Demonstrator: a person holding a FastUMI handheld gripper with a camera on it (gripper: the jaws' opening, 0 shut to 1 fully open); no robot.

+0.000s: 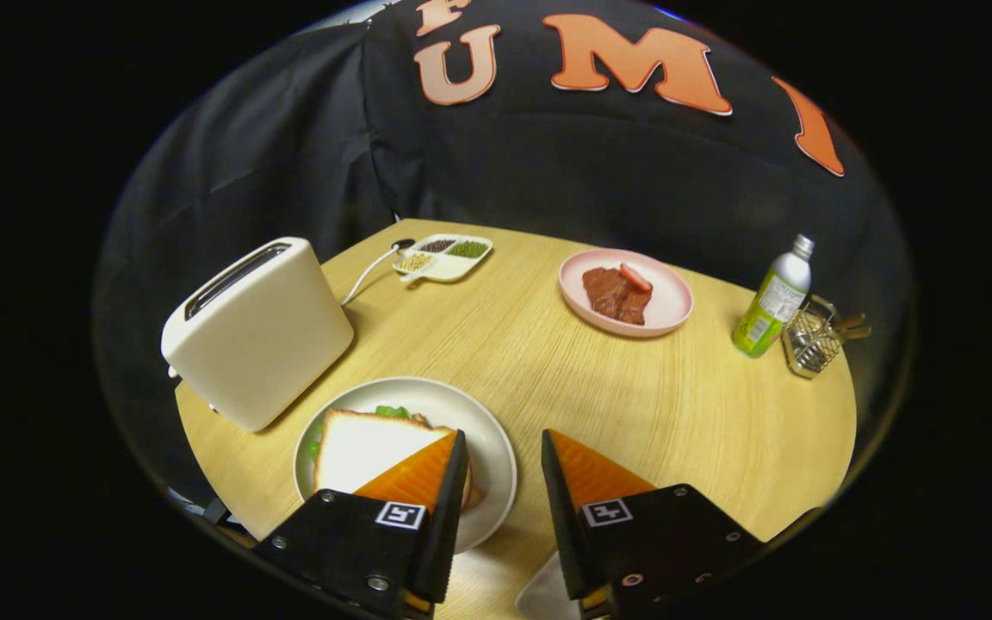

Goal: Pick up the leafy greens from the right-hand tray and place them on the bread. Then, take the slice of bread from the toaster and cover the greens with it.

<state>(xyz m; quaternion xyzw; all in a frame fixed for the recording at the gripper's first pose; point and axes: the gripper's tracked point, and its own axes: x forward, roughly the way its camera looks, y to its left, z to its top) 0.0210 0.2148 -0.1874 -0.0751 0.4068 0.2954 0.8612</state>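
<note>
A slice of bread (362, 448) lies on top of leafy greens (393, 412), whose edges peek out at its far and left sides, on a pale round plate (487, 430). My gripper (503, 443) is open above the near side of the plate, with nothing between its fingers; the left finger (427, 474) overlaps the bread's right corner in view. Just beyond the plate to the left stands a cream toaster (255, 331), its slot looking dark. A pink tray (664, 319) with red meat pieces (616, 293) sits far ahead to the right.
A white divided dish (444, 257) of grains sits at the table's far edge beside the toaster's cord (367, 274). A green bottle (771, 301) and a wire basket (815, 340) stand at the far right. The round wooden table (685, 413) ends just behind them.
</note>
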